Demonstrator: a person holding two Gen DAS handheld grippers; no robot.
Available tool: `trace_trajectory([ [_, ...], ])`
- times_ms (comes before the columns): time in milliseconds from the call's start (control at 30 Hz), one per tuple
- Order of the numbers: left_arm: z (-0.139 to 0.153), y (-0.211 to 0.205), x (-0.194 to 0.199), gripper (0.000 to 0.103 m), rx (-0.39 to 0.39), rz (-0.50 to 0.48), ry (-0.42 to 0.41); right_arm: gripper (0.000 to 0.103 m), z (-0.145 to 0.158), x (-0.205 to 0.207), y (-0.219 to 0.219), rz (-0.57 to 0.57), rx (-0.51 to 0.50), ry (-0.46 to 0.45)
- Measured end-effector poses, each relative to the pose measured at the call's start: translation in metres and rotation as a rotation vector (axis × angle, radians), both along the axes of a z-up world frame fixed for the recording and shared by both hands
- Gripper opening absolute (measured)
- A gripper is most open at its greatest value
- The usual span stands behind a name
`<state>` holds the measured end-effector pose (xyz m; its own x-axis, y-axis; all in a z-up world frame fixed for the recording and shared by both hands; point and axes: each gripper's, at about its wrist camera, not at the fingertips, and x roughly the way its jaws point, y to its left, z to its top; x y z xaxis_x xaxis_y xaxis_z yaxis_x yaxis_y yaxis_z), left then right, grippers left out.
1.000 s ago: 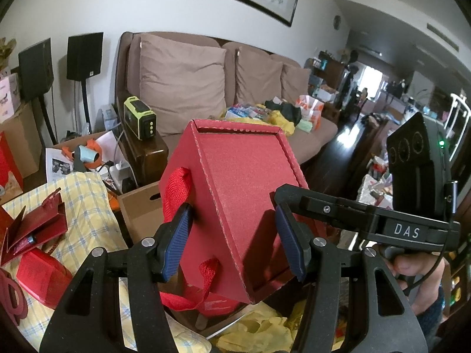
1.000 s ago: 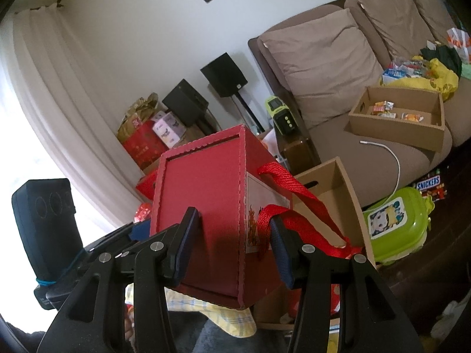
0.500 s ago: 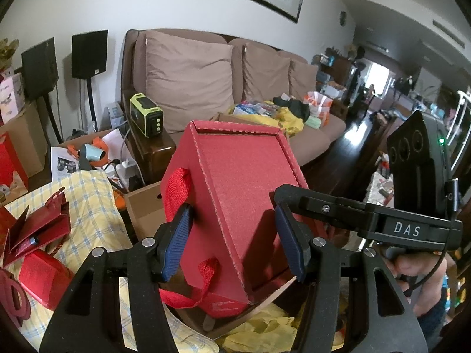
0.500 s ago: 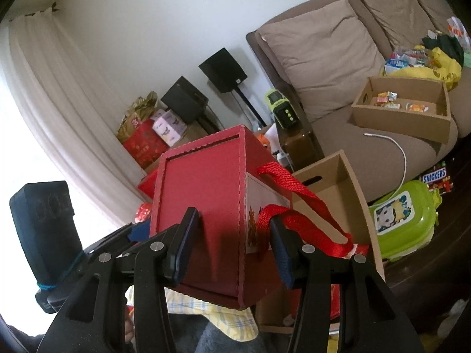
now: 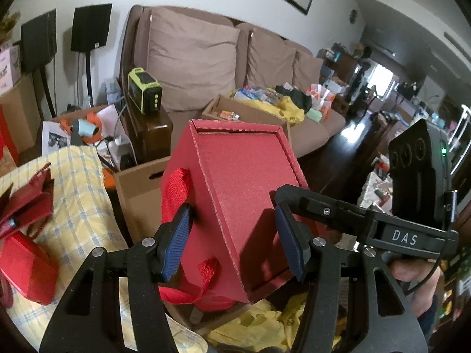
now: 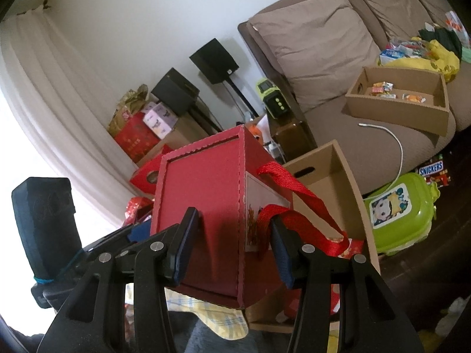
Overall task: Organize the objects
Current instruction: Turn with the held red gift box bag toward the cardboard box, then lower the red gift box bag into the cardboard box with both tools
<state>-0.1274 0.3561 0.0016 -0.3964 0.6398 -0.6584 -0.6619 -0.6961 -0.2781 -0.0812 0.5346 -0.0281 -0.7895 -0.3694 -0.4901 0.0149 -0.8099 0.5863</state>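
Note:
A red gift box [image 5: 241,194] with red ribbon handles hangs tilted in the air, held from two sides. My left gripper [image 5: 235,242] is shut on its lower end, blue pads pressing on both faces. My right gripper [image 6: 232,248] is shut on the same red gift box [image 6: 203,206], with one pad pinning a ribbon handle [image 6: 294,203] to the side. In the left wrist view the right gripper [image 5: 323,206] reaches in from the right, a hand under it. The left gripper [image 6: 132,232] shows behind the box in the right wrist view.
An open cardboard box [image 6: 323,176] stands just below and behind the gift box. A cardboard tray [image 6: 397,100] with snacks lies on the brown sofa [image 5: 194,58]. A green lunch box [image 6: 397,211] sits on the floor. Red boxes [image 5: 26,253] lie on a yellow checked cloth [image 5: 73,191].
Both grippers have sunk a little with the red gift box between them, and the room behind has slid upward in both views. The two grips look the same.

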Motion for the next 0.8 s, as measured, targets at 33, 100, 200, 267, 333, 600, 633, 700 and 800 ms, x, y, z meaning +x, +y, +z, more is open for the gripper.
trace_trajectory([
  [33,-0.002,0.001,0.0,0.054,-0.002,0.001,0.0,0.05,-0.002,-0.001,0.002,-0.004,-0.004,-0.005],
  [100,-0.006,0.004,0.0,0.054,-0.008,0.003,-0.006,0.05,-0.006,-0.002,0.005,-0.006,-0.011,-0.012],
  [200,-0.016,0.006,-0.004,0.054,-0.015,0.011,-0.031,0.05,-0.014,-0.004,0.008,-0.007,-0.019,-0.03],
  [267,-0.022,0.008,-0.007,0.054,-0.02,0.019,-0.052,0.05,-0.02,-0.007,0.009,-0.008,-0.021,-0.046],
  [333,-0.031,0.011,-0.012,0.054,-0.034,0.029,-0.078,0.05,-0.029,-0.012,0.011,-0.01,-0.037,-0.069],
  [600,-0.075,0.02,-0.028,0.053,-0.069,0.035,-0.189,0.05,-0.069,-0.025,0.022,-0.027,-0.072,-0.163],
  [633,-0.082,0.02,-0.031,0.053,-0.065,0.034,-0.216,0.05,-0.073,-0.027,0.022,-0.029,-0.068,-0.179],
  [700,-0.095,0.018,-0.036,0.053,-0.068,0.039,-0.25,0.049,-0.084,-0.03,0.023,-0.028,-0.071,-0.211],
  [800,-0.109,0.016,-0.038,0.053,-0.091,0.049,-0.275,0.049,-0.1,-0.033,0.021,-0.029,-0.088,-0.266],
])
